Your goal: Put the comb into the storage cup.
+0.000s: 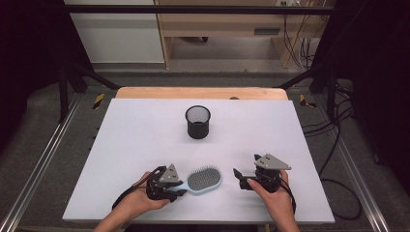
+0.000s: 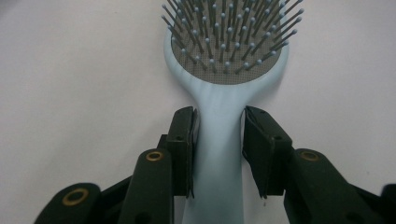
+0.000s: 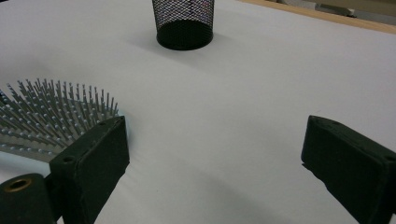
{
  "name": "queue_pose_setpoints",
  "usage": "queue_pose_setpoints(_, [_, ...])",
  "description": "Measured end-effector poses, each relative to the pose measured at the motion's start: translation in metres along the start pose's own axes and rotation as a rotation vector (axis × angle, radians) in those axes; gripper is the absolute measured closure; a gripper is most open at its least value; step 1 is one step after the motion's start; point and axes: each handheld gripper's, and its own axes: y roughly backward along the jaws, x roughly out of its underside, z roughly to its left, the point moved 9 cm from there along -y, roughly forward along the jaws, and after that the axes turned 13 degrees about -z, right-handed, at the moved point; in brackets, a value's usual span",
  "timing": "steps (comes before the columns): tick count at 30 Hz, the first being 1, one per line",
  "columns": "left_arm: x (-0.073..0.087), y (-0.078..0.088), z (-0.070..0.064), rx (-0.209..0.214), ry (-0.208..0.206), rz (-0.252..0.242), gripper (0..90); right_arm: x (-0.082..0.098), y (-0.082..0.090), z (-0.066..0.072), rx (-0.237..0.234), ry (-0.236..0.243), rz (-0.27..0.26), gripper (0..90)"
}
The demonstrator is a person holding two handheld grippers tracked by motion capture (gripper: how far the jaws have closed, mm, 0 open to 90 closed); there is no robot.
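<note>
A light blue hairbrush (image 1: 205, 180) lies bristles-up on the white table near the front edge. Its handle points toward my left gripper (image 1: 180, 189). In the left gripper view the two black jaws press on either side of the hairbrush (image 2: 226, 56) handle, so my left gripper (image 2: 219, 116) is shut on it. My right gripper (image 1: 245, 166) rests to the right of the brush head, open wide with nothing between its fingers. In the right gripper view the right gripper (image 3: 215, 135) faces bare table, and the bristles of the hairbrush (image 3: 51, 121) show beside its left jaw.
A black mesh cup (image 1: 198, 122) stands upright in the middle of the table, also seen far off as the mesh cup (image 3: 183, 23). The white table cover (image 1: 135, 140) ends at a wooden strip (image 1: 200, 93) at the back. Metal rails and cables run along both sides.
</note>
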Motion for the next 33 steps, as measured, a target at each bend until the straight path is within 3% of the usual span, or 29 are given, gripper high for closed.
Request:
queue_pose_setpoints(7, [-0.001, -0.001, -0.002, -0.001, -0.032, 0.02, 65.0, 0.001, -0.002, 0.002, -0.005, 0.001, 0.006, 8.0])
queue_pose_setpoints(9, [-0.001, -0.001, -0.003, 0.004, -0.03, 0.016, 69.0, 0.001, -0.002, 0.003, -0.007, 0.001, 0.007, 8.0])
queue_pose_setpoints(19, [0.0, 0.001, -0.002, -0.012, -0.055, -0.017, 69.3, 0.0, -0.001, 0.003, -0.01, -0.014, -0.001, 8.4])
queue_pose_setpoints(22, [-0.001, 0.002, 0.003, -0.045, -0.082, -0.02, 69.4, -0.001, -0.001, 0.005, -0.015, -0.019, -0.004, 8.6])
queue_pose_setpoints(25, [-0.004, 0.005, 0.011, -0.074, -0.082, -0.06, 69.5, -0.002, -0.002, 0.006, -0.02, -0.018, -0.007, 8.6])
queue_pose_setpoints(29, [-0.008, 0.007, 0.021, -0.142, -0.061, -0.114, 69.5, -0.003, -0.002, 0.009, -0.028, -0.029, -0.012, 8.5])
queue_pose_setpoints(33, [-0.01, 0.005, 0.028, -0.192, -0.042, -0.169, 69.5, -0.004, -0.007, 0.014, -0.046, -0.071, -0.022, 8.4])
